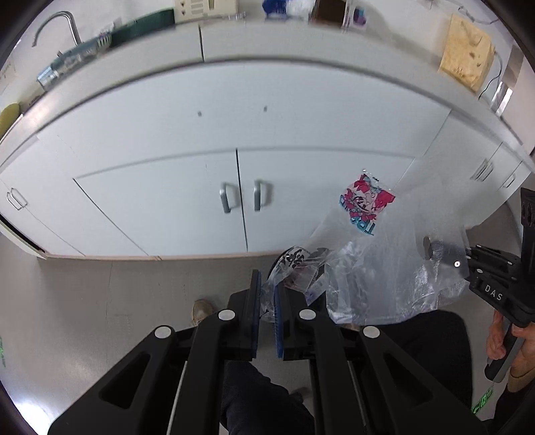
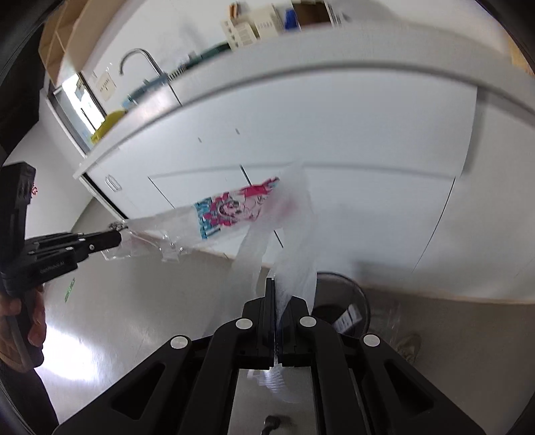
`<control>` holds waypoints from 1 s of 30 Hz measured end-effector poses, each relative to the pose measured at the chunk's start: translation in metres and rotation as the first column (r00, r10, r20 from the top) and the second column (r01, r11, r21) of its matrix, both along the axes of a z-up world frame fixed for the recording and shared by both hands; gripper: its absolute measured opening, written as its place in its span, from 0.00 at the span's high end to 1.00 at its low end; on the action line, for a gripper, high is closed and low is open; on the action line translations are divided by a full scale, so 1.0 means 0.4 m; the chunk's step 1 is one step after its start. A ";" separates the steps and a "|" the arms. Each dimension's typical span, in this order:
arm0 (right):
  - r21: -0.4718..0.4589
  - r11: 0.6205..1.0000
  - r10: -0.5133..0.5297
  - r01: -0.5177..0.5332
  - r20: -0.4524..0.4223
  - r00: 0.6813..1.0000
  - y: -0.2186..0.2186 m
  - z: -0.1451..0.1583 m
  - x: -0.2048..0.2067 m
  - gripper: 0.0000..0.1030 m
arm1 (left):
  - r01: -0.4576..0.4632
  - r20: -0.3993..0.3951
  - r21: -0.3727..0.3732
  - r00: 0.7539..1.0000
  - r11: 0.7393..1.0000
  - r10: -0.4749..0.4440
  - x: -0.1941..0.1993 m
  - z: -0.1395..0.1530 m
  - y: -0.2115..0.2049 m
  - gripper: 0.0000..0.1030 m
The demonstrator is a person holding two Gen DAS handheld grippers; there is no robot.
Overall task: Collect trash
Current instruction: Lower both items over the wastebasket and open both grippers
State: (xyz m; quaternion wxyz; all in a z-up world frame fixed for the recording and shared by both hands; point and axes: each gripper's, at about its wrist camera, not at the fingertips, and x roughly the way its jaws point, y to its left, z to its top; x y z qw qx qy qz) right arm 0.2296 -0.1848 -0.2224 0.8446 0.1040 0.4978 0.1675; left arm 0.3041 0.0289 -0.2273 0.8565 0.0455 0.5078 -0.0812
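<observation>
A clear plastic bag (image 1: 384, 267) with a pink and blue printed picture (image 1: 364, 204) hangs in the air between both grippers. My left gripper (image 1: 267, 287) is shut on one edge of the bag, with crumpled printed wrappers (image 1: 296, 264) just beyond its fingers. My right gripper (image 2: 276, 287) is shut on the bag's other edge (image 2: 294, 254); it shows at the right of the left wrist view (image 1: 434, 249). In the right wrist view the bag (image 2: 234, 210) stretches left to the left gripper (image 2: 115, 231).
White cabinet doors (image 1: 234, 200) with metal handles stand under a grey counter (image 1: 301, 47) with a sink tap (image 1: 63, 23). A dark round wire bin (image 2: 344, 308) stands on the grey floor (image 1: 100, 318) below the bag. The person's shoe (image 1: 202, 309) is on the floor.
</observation>
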 end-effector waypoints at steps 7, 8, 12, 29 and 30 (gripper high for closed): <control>-0.042 0.999 0.006 -0.012 -0.159 0.987 0.027 -0.194 0.078 0.95 | -0.024 -0.172 0.085 0.984 0.996 0.039 0.078 -0.240 -0.009 0.92; -0.045 0.999 0.009 -0.017 -0.171 0.985 0.032 -0.215 0.090 0.95 | -0.026 -0.201 0.078 0.979 0.997 0.041 0.092 -0.270 -0.008 0.92; -0.078 0.997 -0.005 -0.015 -0.244 0.970 0.032 -0.298 0.131 0.95 | -0.028 -0.288 0.078 0.956 0.997 0.050 0.132 -0.375 -0.015 0.92; -0.322 0.942 -0.020 -0.095 -0.336 0.942 0.030 -0.481 0.223 0.11 | 0.117 -0.448 0.129 0.893 0.985 -0.048 0.219 -0.635 -0.190 0.04; -0.342 0.935 -0.024 -0.091 -0.317 0.948 0.025 -0.472 0.220 0.09 | 0.122 -0.457 0.112 0.887 0.986 -0.058 0.217 -0.628 -0.186 0.04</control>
